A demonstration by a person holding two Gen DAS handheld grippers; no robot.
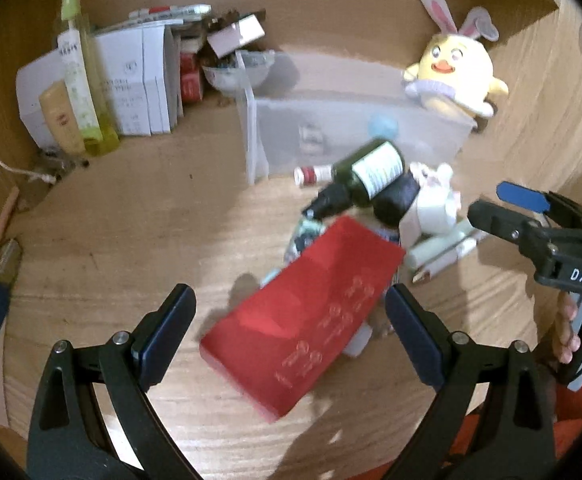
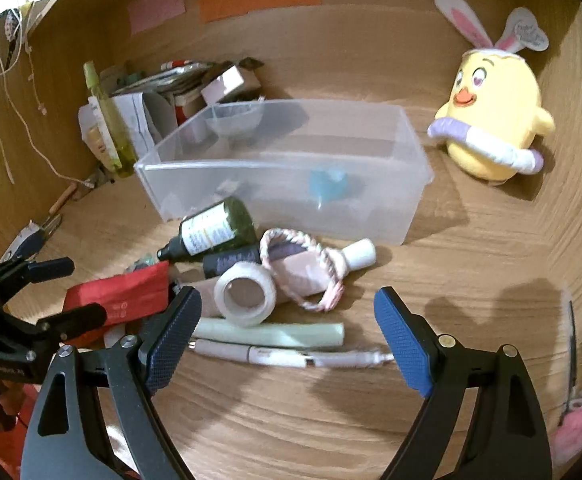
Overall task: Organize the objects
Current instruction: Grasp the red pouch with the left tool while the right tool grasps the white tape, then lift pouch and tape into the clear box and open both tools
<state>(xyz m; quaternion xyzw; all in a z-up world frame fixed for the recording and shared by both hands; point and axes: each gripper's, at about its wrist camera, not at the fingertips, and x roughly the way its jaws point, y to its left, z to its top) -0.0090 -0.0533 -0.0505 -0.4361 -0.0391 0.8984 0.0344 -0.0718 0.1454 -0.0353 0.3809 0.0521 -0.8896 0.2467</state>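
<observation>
- While most of the clutter is sitting loose on the desk (image 1: 131, 220), the left wrist view is showing the left gripper (image 1: 291, 344) with its jaws spread wide, holding nothing and hovering over a red box (image 1: 303, 316).
- The red box is lying flat and slantwise, one end propped on the pile behind it; its top is plain red with small embossed marks.
- Behind it, a dark green bottle (image 1: 371, 174) with a white label is lying on its side, touching a black bottle (image 1: 397, 200) and some white items.
- The clear bin (image 1: 355, 132) is standing just beyond the pile, and a pale blue thing inside is showing through its wall; I judge the sorting barely begun.
- The right gripper (image 1: 507, 208) is reaching in from the right edge, its blue-padded jaws looking apart.
- In the right wrist view, the right gripper (image 2: 287, 340) is gaping wide and empty above a white pen (image 2: 291, 356) and a pale green tube (image 2: 267, 334).
- A roll of white tape (image 2: 247, 296), a pink braided band (image 2: 303, 272) and a small white bottle (image 2: 357, 254) are lying together in front of the bin (image 2: 283, 168).
- The yellow plush chick (image 2: 491, 120) is sitting upright, apart from the bin.
- Nearly everything is waiting to be put away, by my reading.
</observation>
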